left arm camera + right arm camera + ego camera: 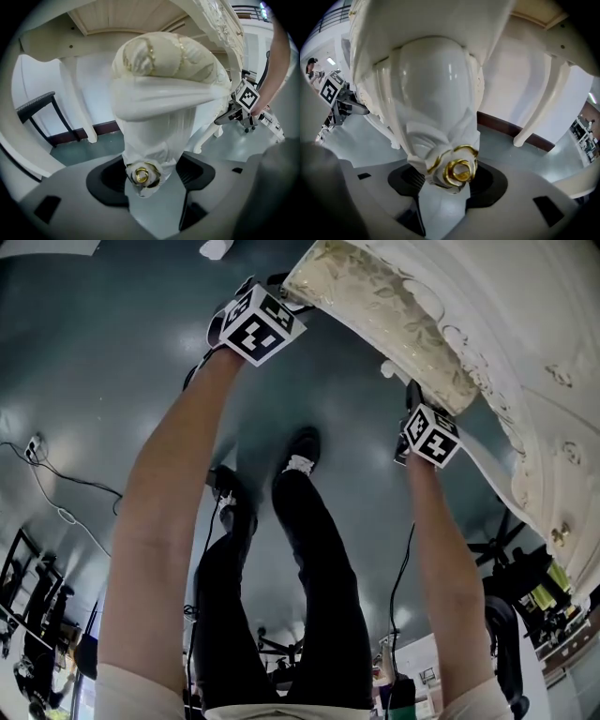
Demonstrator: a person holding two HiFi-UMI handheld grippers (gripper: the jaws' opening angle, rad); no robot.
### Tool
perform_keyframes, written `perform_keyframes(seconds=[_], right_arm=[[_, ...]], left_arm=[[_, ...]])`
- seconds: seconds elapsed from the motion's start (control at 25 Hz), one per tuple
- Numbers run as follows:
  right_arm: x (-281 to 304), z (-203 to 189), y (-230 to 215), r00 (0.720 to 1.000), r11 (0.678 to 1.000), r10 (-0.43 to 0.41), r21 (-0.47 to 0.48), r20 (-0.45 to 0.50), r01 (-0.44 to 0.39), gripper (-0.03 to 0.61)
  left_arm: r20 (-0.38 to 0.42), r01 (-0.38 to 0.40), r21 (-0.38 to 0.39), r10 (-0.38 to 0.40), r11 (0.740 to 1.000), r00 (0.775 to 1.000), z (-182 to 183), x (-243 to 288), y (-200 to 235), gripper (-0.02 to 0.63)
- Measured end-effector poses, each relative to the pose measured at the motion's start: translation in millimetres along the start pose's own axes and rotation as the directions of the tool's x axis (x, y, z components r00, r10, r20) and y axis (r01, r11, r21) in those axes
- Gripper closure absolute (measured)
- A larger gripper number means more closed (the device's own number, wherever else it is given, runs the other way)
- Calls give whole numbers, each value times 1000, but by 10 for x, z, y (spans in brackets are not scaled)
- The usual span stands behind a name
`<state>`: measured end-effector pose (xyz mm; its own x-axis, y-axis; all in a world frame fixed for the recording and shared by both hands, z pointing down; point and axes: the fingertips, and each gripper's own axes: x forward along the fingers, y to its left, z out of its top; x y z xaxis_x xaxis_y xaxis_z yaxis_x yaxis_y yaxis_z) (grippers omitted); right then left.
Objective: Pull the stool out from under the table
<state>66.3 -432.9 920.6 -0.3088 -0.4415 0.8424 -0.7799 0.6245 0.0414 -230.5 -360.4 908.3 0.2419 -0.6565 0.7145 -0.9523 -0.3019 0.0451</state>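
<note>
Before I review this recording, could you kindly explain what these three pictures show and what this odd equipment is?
There is no robot here: a person holds a hand tool with tongs in each hand. The head view looks down from the person's head, past both arms to the floor, where a cushioned stool sits partly under an ornate white table. The other two pictures come from cameras riding on the tools, looking along the tongs. The left gripper has its tongs wide apart round one white stool leg that carries a gold rose. The right gripper stands likewise round a second stool leg. Nothing looks firmly clamped yet.
</note>
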Motion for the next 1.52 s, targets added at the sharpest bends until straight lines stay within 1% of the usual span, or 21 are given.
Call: perform_keyframes(seconds=[0.16,0.44,0.56,0.76,0.92,1.08,1.2,1.52], right_arm=[[-34,-50,-36,1000,1000,-19,-11,-4,19,311],[-135,-189,58,1000,1000,-25,-2,-8,25,311],[-174,-303,23,1000,1000,-25,3,-12,25,311],[-304,-462,219,999,999,-28,15,-22,28,311],[-441,-690,232,998,998,-44,33,-34,45,315],[-517,-785,289,997,996,-57,59,-49,60,321],[-590,-866,341,997,995,-66,68,-50,69,322],[-835,-1350,524,995,991,-81,101,-58,86,322]], left_arm=[[-3,0,4,0,1000,1000,-28,-15,-63,300],[-25,11,26,-10,1000,1000,-173,-155,-150,310],[-38,11,23,-10,1000,999,-224,-159,-265,310],[-50,-1,-1,1,1000,999,-426,-379,-323,310],[-41,-10,-12,9,1000,999,-576,-506,-541,310],[-44,-12,-13,11,1000,999,-643,-592,-593,310],[-48,-6,0,6,1000,999,-687,-665,-637,310],[-79,25,31,-22,999,997,-990,-865,-915,310]])
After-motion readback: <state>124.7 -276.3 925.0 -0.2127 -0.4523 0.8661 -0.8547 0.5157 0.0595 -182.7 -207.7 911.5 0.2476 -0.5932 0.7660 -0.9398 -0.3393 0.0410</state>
